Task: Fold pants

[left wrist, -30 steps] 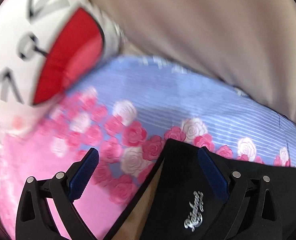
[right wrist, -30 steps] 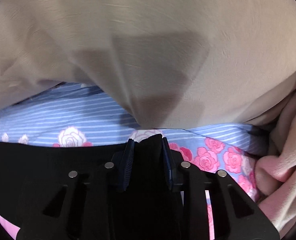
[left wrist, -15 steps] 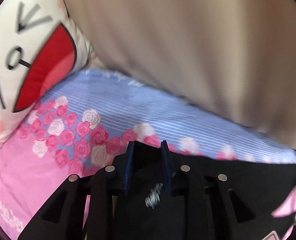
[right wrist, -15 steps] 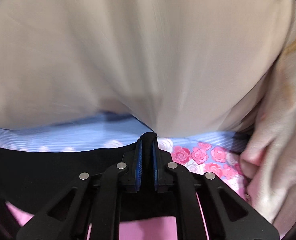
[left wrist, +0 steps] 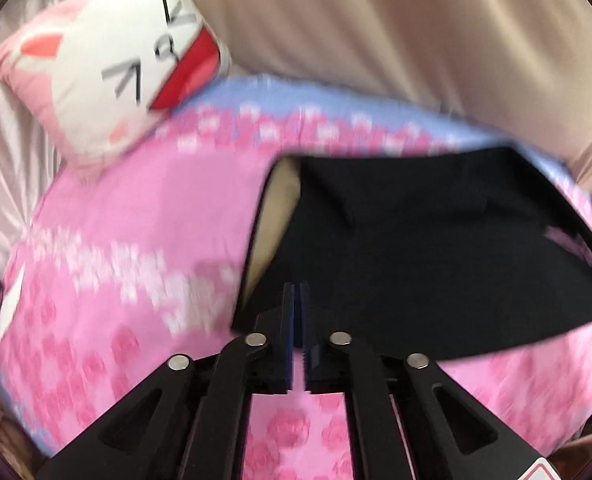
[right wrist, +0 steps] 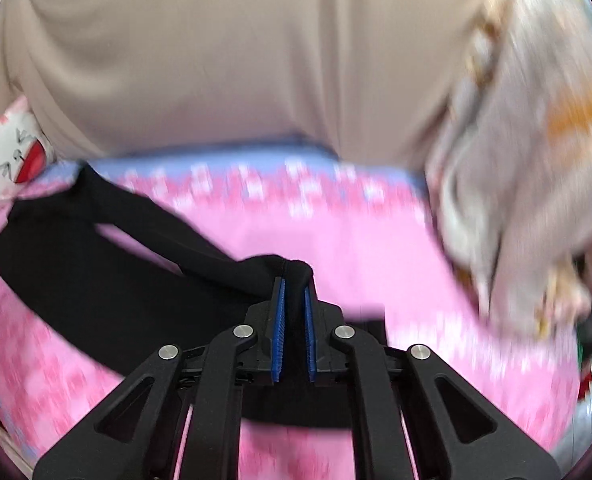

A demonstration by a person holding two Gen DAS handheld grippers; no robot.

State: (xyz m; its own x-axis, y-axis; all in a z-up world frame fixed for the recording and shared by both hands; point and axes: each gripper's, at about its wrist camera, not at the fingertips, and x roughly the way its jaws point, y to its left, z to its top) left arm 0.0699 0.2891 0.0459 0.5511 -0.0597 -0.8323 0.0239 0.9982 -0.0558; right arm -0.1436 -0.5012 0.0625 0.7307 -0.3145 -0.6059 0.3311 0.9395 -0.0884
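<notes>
1. On the bed, over a pink floral bedspread (left wrist: 136, 216), black pants (left wrist: 435, 240) are seen lifted along their near edge, with a pale lining exposed at the left opening in the left wrist view.
2. The left hand-held gripper (left wrist: 296, 300) is clenched on the near hem of the pants; its blue pads (left wrist: 290, 344) are pressed almost together, where one second ago they were spread wide and half a second ago a wider fold was held between them.
3. The right hand-held gripper (right wrist: 294, 300) is clamped on a bunched fold of the pants (right wrist: 96, 264), which is gathered into a knob just above the blue pads (right wrist: 278, 332). The grip seen in the earlier frames has been kept.
4. Far more of the bed is now shown in both views than before: the bedspread was earlier seen only as a narrow band under the beige curtain (left wrist: 415, 40), and the pink field is now spread across the middle of each view.
5. The cat-face pillow (left wrist: 116, 60), earlier filling the upper left corner of the left wrist view, is now seen whole and smaller, lying at the bed's far left edge, near the pants but apart from them.
6. A pale patterned blanket (right wrist: 535, 140) is seen at the right in the right wrist view, heavily blurred.
7. Both views are blurred by motion.
</notes>
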